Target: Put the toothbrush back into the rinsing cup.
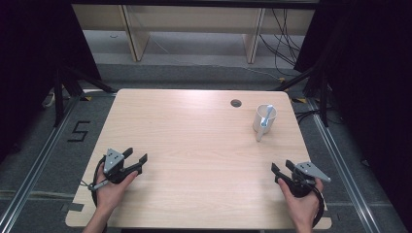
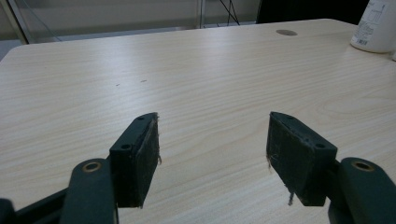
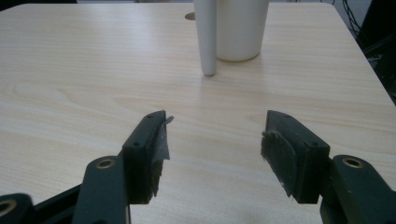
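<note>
Fingers (image 2: 140, 158) of the left gripper (image 1: 136, 156) spread wide, empty. Right gripper (image 1: 282, 166) likewise, facing a white cup (image 1: 264, 120). Its leaning tool (image 1: 263, 124) is perhaps a spoon.

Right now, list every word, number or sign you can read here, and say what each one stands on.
"5": black mark on the grey floor left of the table.
Printed label on the white cup, seen in the left gripper view: too blurred to read.
Nothing readable on the table, the spoon or either gripper.
</note>
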`<state>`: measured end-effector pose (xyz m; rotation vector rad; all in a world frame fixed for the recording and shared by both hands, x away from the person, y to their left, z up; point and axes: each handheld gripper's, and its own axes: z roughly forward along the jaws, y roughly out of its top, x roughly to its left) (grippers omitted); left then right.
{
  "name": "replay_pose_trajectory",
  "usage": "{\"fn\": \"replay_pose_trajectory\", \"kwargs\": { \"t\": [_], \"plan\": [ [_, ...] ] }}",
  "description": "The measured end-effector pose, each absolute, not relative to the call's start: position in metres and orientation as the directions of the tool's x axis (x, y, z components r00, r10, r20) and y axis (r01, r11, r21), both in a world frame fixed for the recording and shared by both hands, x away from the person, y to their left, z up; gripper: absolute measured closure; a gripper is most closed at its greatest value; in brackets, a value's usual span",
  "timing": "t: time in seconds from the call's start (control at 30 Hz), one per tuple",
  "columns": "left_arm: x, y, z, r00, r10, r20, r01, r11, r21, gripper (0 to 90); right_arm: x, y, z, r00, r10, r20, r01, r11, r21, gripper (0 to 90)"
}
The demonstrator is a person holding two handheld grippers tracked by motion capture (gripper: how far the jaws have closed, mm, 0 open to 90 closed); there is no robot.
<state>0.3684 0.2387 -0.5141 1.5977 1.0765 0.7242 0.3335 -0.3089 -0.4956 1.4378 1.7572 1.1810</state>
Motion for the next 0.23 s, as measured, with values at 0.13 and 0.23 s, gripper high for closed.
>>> {"fn": "replay_pose_trajectory", "kwargs": {
  "t": [0.13, 0.23],
  "plan": [
    [0.3666, 0.2396, -0.5135, 0.409, 0.911, -0.054, 0.294, -0.076, 0.953, 34.1, 0.3302, -0.3063, -0.5013, -0.253, 0.964, 0.081, 0.432, 0.038, 0.901, 40.7],
    [0.3674, 0.2403, -0.5154, 0.412, 0.910, -0.056, 0.291, -0.073, 0.954, 34.0, 0.3289, -0.3052, -0.5051, -0.240, 0.970, 0.045, 0.422, 0.062, 0.905, 40.6]
  ]
}}
